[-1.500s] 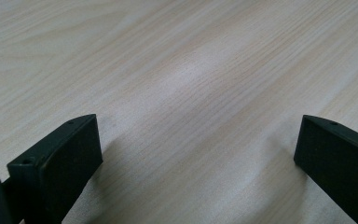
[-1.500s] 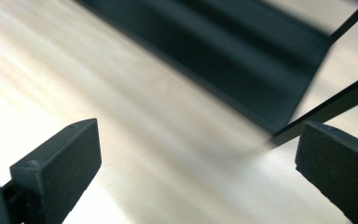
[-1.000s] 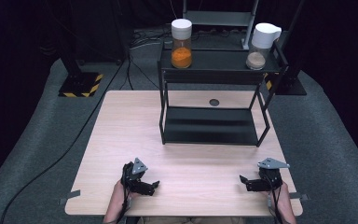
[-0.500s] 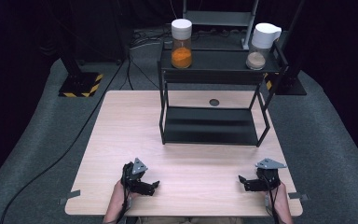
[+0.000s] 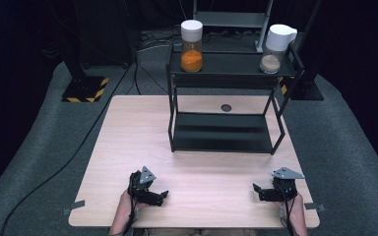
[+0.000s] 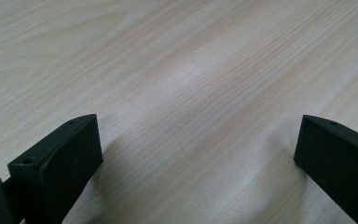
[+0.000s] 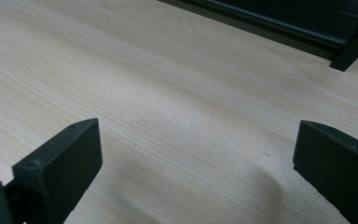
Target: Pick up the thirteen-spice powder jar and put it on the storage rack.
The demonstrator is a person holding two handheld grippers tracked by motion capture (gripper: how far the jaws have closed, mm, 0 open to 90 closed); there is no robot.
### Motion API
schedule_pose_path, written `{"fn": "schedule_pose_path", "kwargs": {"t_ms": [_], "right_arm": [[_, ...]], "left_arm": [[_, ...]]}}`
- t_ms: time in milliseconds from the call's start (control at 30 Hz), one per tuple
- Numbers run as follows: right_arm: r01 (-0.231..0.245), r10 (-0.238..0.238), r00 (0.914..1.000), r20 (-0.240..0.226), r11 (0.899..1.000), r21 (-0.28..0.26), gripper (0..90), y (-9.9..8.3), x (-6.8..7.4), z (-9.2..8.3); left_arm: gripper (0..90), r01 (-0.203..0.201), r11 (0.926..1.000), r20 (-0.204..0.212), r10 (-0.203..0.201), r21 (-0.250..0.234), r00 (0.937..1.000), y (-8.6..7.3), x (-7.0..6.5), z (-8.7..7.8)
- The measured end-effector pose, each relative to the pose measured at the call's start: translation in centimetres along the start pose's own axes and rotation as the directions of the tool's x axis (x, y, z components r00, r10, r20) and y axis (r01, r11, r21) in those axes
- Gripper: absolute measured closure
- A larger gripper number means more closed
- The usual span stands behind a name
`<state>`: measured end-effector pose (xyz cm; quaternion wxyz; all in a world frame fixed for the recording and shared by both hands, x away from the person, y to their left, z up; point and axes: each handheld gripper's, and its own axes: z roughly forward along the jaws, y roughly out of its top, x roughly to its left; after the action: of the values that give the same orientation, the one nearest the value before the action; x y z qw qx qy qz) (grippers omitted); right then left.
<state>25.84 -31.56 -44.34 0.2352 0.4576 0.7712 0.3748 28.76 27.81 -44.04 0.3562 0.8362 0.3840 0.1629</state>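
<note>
I hold both tongs low over the near edge of the table [image 5: 128,128], and neither has anything in it. My left gripper [image 5: 161,195] has its jaws spread wide apart, with bare wood between them in the left gripper view; my right gripper [image 5: 257,189] stands just as wide, and its own view shows the foot and lower shelf of the black rack [image 7: 279,18] ahead.

The things I judge I am here for sit far from me, on the top shelf of that rack [image 5: 226,142] at the back of the table: a jar of orange powder [image 5: 192,39] with a white lid on the left, and a white-lidded jug [image 5: 274,49] holding a pale beige fill on the right. Both stand upright, well apart from each other and from my hands.

What worries me is the reach. The 2 containers are tall and stand high on a narrow shelf, so a jaw arriving too high or off-centre would likely tip one backward off the rack. The rack's front posts and top rail lie in my path; clipping them could shake the whole frame and both containers. The jar looks smooth, so a shallow pinch near the lid may let it slip and spill.
</note>
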Motion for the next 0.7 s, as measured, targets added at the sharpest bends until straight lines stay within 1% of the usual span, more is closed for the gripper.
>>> {"fn": "schedule_pose_path", "kwargs": {"t_ms": [700], "right_arm": [[0.007,-0.007,0.9999,0.012,1.000,-0.013,0.6,-0.28,0.30,-0.19]], "left_arm": [[0.2,0.000,1.0000,0.000,0.000,0.000,1.0000,0.00,-0.01,0.00]]}}
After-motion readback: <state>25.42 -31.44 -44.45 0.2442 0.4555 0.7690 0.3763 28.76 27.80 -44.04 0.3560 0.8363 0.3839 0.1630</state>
